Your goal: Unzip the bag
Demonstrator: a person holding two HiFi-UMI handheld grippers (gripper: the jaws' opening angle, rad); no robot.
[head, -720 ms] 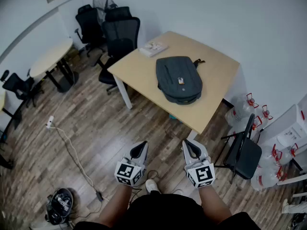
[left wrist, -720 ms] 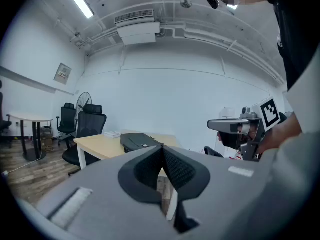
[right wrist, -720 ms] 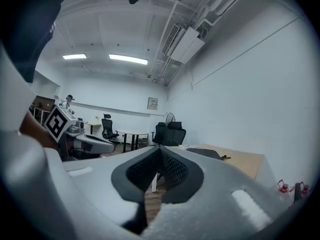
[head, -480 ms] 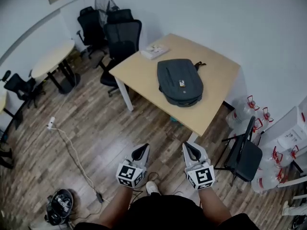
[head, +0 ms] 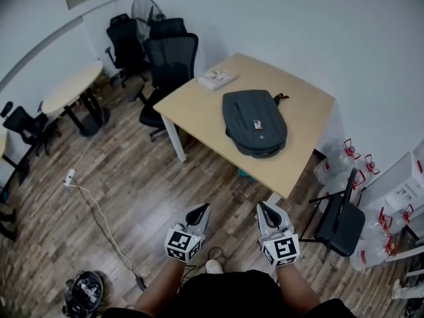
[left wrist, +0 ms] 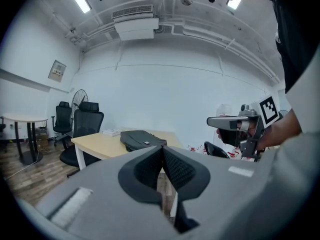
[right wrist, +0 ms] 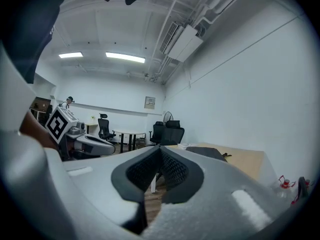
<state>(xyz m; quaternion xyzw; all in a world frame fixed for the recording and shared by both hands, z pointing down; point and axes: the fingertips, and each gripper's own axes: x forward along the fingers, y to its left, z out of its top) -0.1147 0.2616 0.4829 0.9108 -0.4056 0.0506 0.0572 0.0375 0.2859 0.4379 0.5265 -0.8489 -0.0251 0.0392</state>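
One bag on the bench; dark grey backpack lying flat, looks shut, contents not visible; small light tag on its upper face; carry strap sticks out at the end nearer the wall; its other end sits close to the bench edge facing the person; roughly mid-bench otherwise.
One white box at the bench's far-left edge, well apart from the bag; can't tell what's in it.
Floor, bottom left: one round bin holding a tangle of cables; a white cable runs across the wood floor beside it.
Right of the bench, by the wall: several clear water jugs with red caps, exact count unclear; one black folding chair just beside them.
Behind the bench: two black office chairs, one fan, one round table; a third black chair at the left edge of the room.
Two grippers; left gripper and right gripper held side by side in front of the person's waist, forearms forward, both pointing about level toward the bench; both over the floor, well apart from the bench and bag.
Both grippers clenched, jaws together, nothing between them.
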